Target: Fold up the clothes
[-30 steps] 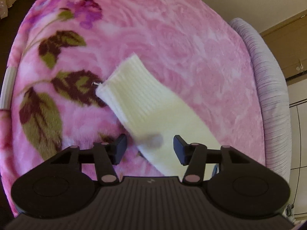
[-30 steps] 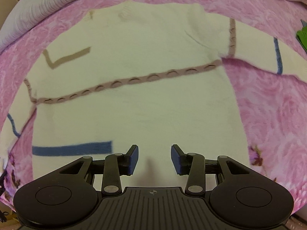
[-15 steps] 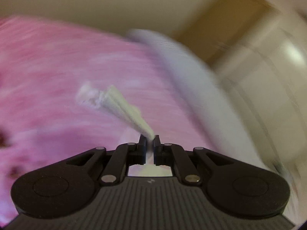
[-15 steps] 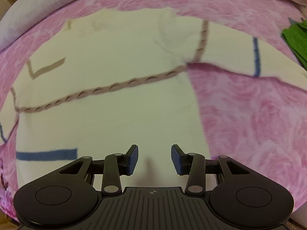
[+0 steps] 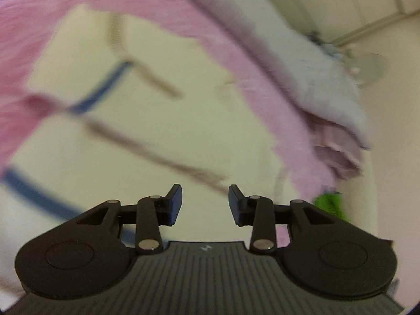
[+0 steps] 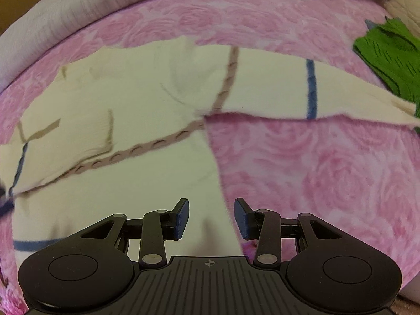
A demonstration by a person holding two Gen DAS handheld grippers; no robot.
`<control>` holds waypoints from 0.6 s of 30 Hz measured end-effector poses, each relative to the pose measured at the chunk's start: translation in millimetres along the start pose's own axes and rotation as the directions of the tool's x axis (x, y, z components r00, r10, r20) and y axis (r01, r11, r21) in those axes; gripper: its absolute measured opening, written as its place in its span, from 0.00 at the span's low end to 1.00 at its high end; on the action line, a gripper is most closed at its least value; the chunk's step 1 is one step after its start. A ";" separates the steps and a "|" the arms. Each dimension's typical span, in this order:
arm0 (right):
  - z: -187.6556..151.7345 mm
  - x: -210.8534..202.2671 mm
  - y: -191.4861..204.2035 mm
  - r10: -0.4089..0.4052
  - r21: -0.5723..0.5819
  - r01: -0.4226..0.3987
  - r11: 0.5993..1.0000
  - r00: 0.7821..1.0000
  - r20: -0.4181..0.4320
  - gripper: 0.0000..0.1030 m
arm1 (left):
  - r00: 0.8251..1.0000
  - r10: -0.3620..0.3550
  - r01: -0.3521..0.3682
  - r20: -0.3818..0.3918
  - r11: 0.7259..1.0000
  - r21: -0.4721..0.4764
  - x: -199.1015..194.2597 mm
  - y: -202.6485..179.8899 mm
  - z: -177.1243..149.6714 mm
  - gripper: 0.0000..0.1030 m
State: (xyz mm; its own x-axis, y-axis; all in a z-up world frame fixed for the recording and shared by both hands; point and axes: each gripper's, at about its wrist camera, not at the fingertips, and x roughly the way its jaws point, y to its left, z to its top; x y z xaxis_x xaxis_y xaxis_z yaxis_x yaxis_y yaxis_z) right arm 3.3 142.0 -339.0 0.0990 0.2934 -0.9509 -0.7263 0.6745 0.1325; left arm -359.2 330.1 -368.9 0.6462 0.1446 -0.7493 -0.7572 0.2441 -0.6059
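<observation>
Sweater (image 6: 157,183) lies flat mid-blanket (image 6: 315,183), one sleeve (image 6: 302,92) stretched toward the green cloth (image 6: 388,57) for folding. Left gripper (image 5: 204,202) hovers above, jaws opening, empty; right gripper (image 6: 211,218) hangs half-wide, empty, over the sweater's side edge.

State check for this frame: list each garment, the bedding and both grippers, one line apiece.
Cream knit sweater with blue and tan stripes: spread flat, one sleeve folded across the chest, the other stretched out sideways.
Green knitted garment: bunched at the blanket's edge.
Pink rose-patterned blanket: spread under the sweater.
Left gripper: jaws opening, nothing between them.
Right gripper: open, empty, over the sweater's side edge.
</observation>
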 end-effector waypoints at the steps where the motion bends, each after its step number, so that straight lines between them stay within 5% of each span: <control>1: 1.7 3.3 -2.5 0.023 0.021 -0.023 1.000 1.000 0.001 0.41 | 0.999 0.053 -0.053 0.003 0.999 -0.006 -6.2 11.8 -0.4 0.32; 5: 10.1 19.2 -6.4 0.227 0.145 -0.230 0.962 0.973 0.039 0.41 | 0.979 0.201 -0.199 0.032 0.979 -0.051 -30.3 55.9 11.2 0.32; 9: 19.0 54.1 3.1 0.451 0.322 -0.456 0.830 0.888 0.094 0.41 | 0.967 0.246 -0.240 0.074 0.968 -0.077 -45.1 78.0 31.4 0.32; 13: 26.7 92.3 22.0 0.542 0.427 -0.540 0.725 0.831 0.130 0.41 | 0.965 0.247 -0.243 0.093 0.968 -0.056 -41.3 84.3 55.4 0.32; 18: 38.0 125.0 48.8 0.523 0.423 -0.506 0.752 0.848 0.085 0.39 | 0.961 0.265 -0.263 0.082 0.964 -0.031 -33.8 92.0 68.9 0.32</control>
State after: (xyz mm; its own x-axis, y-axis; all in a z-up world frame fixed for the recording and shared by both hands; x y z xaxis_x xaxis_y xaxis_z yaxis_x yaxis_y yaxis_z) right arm 6.1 237.3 -440.8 -0.2379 0.6589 -0.7136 -0.3080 0.6456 0.6988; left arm -444.1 413.8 -380.9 0.4280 0.2821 -0.8586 -0.9032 0.1679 -0.3950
